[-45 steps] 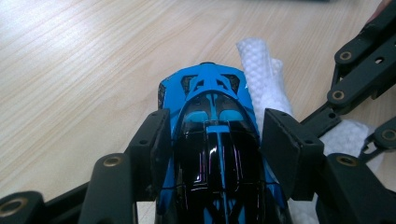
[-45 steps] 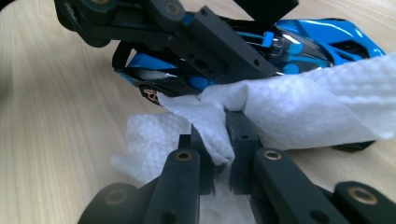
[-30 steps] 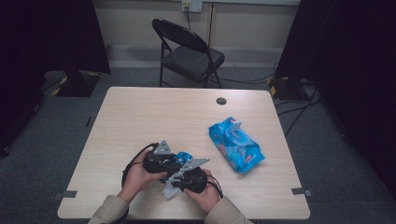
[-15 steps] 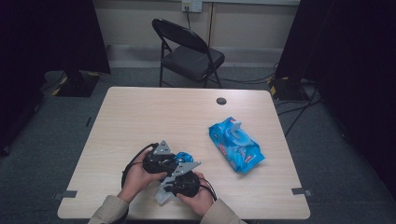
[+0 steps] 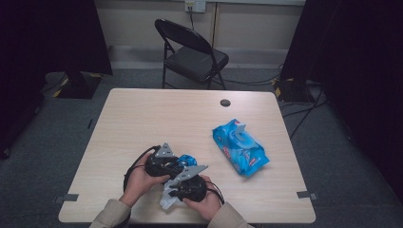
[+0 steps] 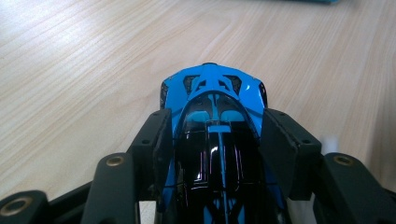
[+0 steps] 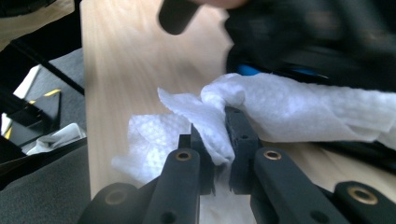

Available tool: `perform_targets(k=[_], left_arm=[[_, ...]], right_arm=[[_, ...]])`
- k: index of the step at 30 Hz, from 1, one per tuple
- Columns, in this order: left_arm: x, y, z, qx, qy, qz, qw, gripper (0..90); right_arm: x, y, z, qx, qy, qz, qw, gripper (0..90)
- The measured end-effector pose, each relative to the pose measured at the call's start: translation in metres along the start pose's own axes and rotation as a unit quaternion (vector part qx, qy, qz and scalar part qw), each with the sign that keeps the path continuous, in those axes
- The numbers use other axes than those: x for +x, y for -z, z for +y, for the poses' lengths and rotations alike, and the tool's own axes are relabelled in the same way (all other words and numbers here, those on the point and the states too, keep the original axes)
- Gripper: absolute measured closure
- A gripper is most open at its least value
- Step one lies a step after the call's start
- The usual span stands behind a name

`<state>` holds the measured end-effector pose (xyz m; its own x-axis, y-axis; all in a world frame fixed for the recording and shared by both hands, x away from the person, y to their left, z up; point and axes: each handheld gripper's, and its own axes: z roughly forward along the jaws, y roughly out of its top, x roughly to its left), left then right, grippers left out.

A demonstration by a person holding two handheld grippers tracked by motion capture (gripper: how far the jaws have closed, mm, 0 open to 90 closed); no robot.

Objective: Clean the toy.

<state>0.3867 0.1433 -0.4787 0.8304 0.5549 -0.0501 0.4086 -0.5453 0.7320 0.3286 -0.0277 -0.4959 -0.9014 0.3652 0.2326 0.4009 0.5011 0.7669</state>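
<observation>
the blue toy car sits between the jaws of the left claw, which clamps its sides just above the wooden surface. the right claw, nearly closed, pinches a white wipe beside the car. a blue wipes pack lies well apart.

The toy car is bright blue with a glossy black roof and a thin blue centre stripe. The wipe is white with a fine dimpled pattern, the wipes pack blue with white and red print. The surface is pale wood grain.
</observation>
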Motion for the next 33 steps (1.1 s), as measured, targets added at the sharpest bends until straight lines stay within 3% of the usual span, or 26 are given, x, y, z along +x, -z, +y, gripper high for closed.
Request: perform_targets(k=[8, 17, 22, 27, 29, 32, 33], left_arm=[[0.0, 0.0, 0.001, 0.001, 0.002, 0.001, 1.0, 44.7], [0.0, -0.001, 0.001, -0.001, 0.003, 0.0, 1.0, 44.7], [0.0, -0.001, 0.001, -0.001, 0.003, 0.0, 1.0, 44.7], [-0.001, -0.001, 0.001, -0.002, 0.002, 0.002, 1.0, 44.7], [-0.001, -0.001, 0.0, -0.004, 0.003, 0.001, 1.0, 44.7], [0.0, -0.001, 0.0, -0.004, 0.001, 0.002, 1.0, 44.7], [0.0, -0.001, -0.001, -0.005, 0.001, 0.002, 1.0, 44.7]], right_arm=[[-0.024, 0.042, -0.006, -0.021, -0.04, -0.034, 0.9984, 84.1], [-0.041, 0.063, -0.008, -0.042, -0.054, -0.085, 0.9941, 84.1], [-0.055, 0.067, -0.012, -0.054, -0.076, -0.12, 0.9883, 84.1], [-0.063, 0.06, -0.018, -0.052, -0.085, -0.116, 0.9882, 84.0], [-0.062, 0.054, -0.018, -0.037, -0.07, -0.122, 0.9893, 84.0], [-0.061, 0.048, -0.018, -0.015, -0.057, -0.146, 0.9876, 83.9], [-0.062, 0.045, -0.019, -0.005, -0.056, -0.16, 0.9855, 83.9]])
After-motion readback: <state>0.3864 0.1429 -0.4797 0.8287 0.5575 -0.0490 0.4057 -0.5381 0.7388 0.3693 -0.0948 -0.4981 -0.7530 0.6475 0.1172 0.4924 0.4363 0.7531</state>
